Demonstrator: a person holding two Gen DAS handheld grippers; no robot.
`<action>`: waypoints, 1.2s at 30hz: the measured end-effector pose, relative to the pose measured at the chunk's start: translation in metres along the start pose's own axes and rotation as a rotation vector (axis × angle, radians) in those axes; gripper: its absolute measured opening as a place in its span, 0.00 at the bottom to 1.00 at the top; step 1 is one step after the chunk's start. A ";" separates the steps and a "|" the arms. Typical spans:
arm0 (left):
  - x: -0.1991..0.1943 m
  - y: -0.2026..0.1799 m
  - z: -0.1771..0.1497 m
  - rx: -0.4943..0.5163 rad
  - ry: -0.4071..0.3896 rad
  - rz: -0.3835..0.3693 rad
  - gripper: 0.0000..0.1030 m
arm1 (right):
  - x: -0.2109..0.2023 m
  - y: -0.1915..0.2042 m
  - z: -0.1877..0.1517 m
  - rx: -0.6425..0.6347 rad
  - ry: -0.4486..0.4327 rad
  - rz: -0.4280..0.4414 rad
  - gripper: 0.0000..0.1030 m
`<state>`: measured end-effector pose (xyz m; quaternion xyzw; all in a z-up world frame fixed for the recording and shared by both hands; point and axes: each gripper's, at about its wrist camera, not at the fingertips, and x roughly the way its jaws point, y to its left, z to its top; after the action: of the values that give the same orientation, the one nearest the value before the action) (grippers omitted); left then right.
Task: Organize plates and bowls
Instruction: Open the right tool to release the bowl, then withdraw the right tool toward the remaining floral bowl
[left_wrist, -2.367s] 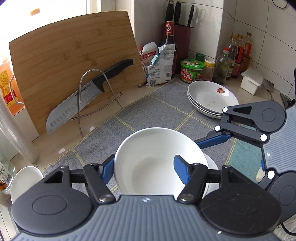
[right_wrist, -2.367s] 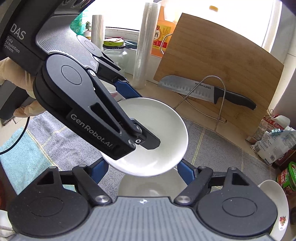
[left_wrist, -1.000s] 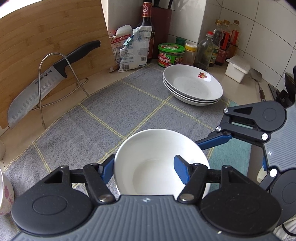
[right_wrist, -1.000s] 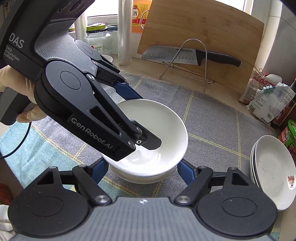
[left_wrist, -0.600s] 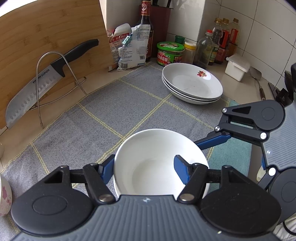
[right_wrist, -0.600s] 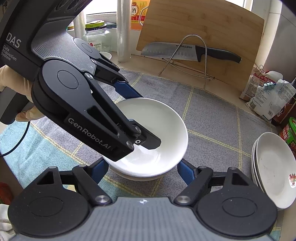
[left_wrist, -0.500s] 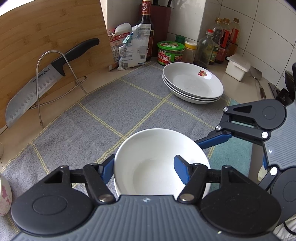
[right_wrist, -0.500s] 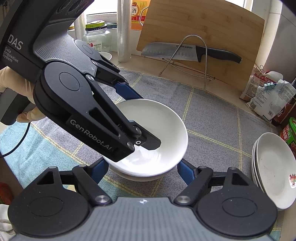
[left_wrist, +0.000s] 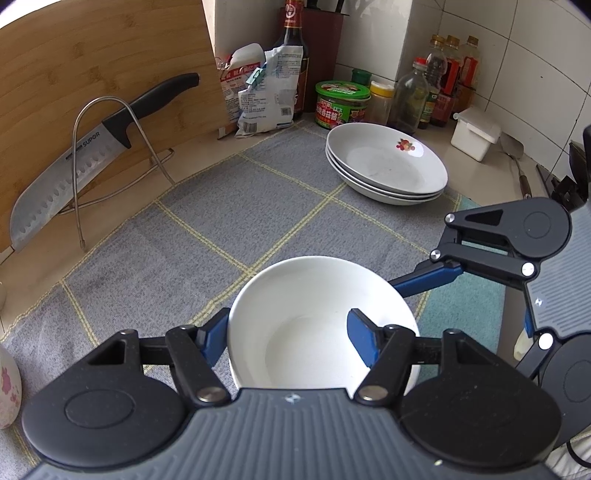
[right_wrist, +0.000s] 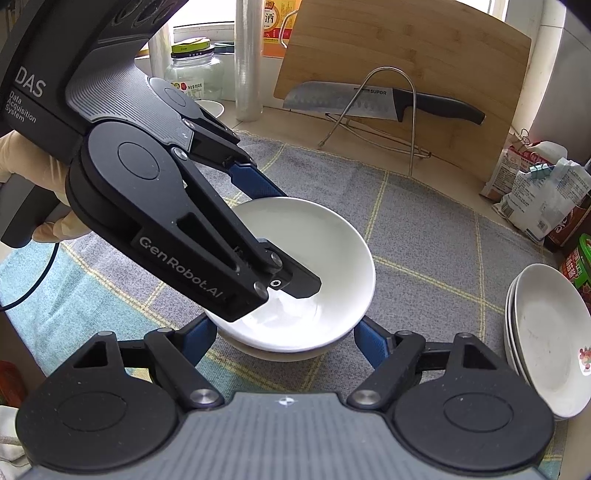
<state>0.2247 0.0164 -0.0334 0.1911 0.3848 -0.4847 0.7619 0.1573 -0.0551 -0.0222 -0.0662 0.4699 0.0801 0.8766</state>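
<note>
— Where are we on the surface (left_wrist: 207, 173)?
— On its grey checked mat (left_wrist: 177, 251); board (left_wrist: 92, 70) and knife (left_wrist: 92, 144) stand behind the mat.
— Tools?
— Our left tool (left_wrist: 291, 332) clamps the white bowl's (left_wrist: 314, 314) rim; our right tool (right_wrist: 284, 338) spreads open around the bowl beneath. Plates (left_wrist: 386, 164) sit at the mat's far corner.

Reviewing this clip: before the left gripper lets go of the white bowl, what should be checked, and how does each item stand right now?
1. Left gripper pinches the top bowl wall, one finger inside: ok.
2. Top bowl nested in the bowl below: ok.
3. Top bowl fully seated, carrying no weight on the fingers: cannot tell.
4. Right gripper open around the stack, jaws apart: ok.
5. Right fingers actually touching the lower bowl: cannot tell.
6. Plate stack well apart on the mat: ok.
</note>
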 end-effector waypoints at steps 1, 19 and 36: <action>0.000 0.000 0.000 -0.001 0.000 0.001 0.64 | 0.000 0.000 0.000 -0.001 0.000 -0.001 0.82; -0.031 0.009 -0.008 -0.080 -0.127 0.067 0.89 | -0.015 -0.001 -0.001 0.031 -0.086 -0.007 1.00; -0.077 0.000 -0.079 -0.239 -0.222 0.244 0.94 | -0.027 -0.012 -0.014 0.180 -0.133 -0.137 1.00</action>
<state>0.1749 0.1146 -0.0241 0.0897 0.3273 -0.3578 0.8700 0.1338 -0.0716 -0.0071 -0.0136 0.4103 -0.0183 0.9116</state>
